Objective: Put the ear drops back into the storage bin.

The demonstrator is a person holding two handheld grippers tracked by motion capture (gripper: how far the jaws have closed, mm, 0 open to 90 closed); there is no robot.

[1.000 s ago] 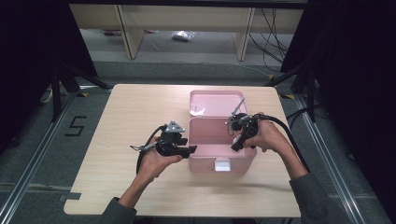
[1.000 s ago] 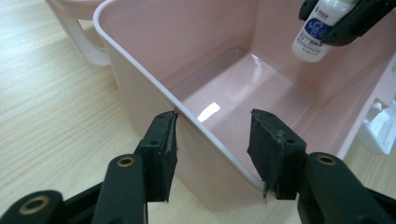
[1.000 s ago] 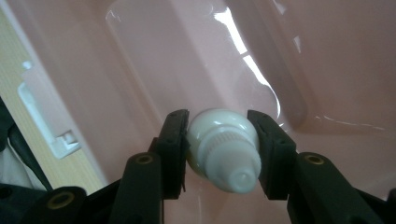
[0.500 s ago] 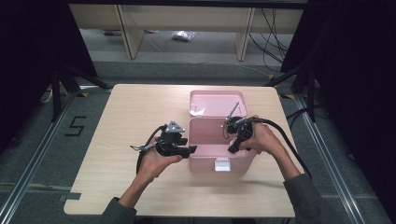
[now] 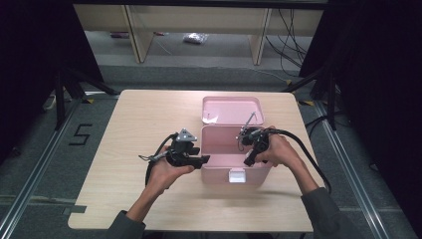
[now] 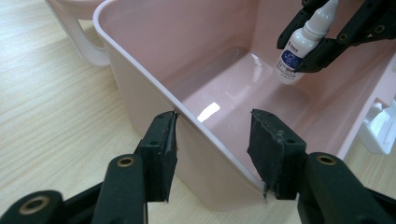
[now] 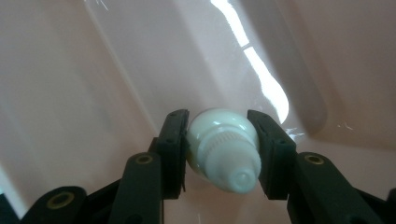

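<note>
Pink plastic box (image 5: 234, 159) is sat on the wooden surface (image 5: 149, 114), lid (image 5: 231, 109) flipped open behind it. A small white dropper bottle (image 6: 301, 44) is clamped by the right tool (image 7: 219, 154) and held inside the box, above its floor, cap end toward that tool's camera. The box's near-left wall is straddled by the left tool (image 6: 215, 149), one jaw outside and one inside; whether the wall is actually squeezed can't be told.
</note>
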